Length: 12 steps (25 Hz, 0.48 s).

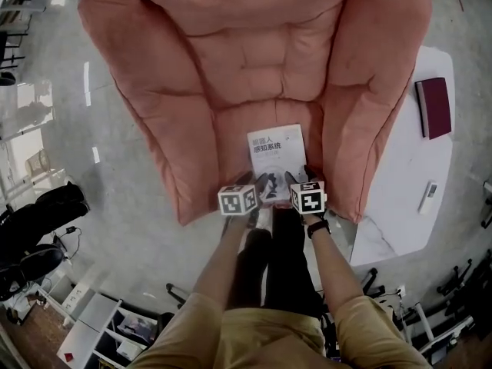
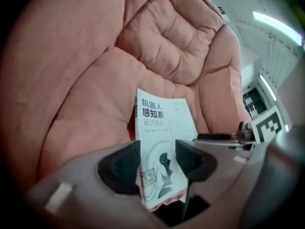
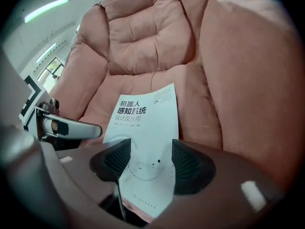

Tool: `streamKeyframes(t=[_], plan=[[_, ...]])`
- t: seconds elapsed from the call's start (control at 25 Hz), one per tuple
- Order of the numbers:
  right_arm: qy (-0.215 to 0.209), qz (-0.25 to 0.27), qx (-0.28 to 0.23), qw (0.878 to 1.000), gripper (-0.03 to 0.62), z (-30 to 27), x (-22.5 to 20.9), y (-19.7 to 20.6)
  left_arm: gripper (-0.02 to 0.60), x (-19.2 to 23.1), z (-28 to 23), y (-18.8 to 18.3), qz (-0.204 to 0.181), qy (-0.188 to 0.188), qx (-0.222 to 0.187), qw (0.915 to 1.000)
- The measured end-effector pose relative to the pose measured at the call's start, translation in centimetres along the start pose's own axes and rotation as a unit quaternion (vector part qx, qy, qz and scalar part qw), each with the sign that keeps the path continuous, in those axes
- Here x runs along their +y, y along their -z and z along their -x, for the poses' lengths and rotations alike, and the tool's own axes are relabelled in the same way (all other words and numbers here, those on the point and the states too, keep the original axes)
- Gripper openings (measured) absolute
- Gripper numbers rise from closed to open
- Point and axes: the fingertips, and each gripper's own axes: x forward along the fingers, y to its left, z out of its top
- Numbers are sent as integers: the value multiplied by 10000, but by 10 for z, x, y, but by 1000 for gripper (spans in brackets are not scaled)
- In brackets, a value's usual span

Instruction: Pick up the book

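Hovering at the front of the big pink padded armchair (image 1: 254, 52), we have both tools right at the near edge of the white paperback book with dark print on its cover (image 1: 275, 148). It lies flat on the seat cushion, not lifted yet.

Our left gripper (image 2: 159, 159) has its jaws a fair way apart, with the book's near left part sitting in the gap. Our right gripper (image 3: 146, 161) is the same deal: jaws apart, cover showing between them, nothing pinched.

So we'd say the reach looks done. What's left is closing on that near edge and raising the book off the cushion.

A dark red book (image 1: 434, 106) sits on the white desk (image 1: 400, 191), well apart.
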Motion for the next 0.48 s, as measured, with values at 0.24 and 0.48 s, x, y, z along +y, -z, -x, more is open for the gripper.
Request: streamKeyframes(t=[0.24, 0.48], plan=[[512, 116, 119, 9986, 230, -21, -20, 2, 224, 21, -29, -2, 30, -171, 185, 9997], [886, 418, 72, 9952, 247, -19, -13, 0, 227, 28, -44, 3, -56, -201, 416, 9989]])
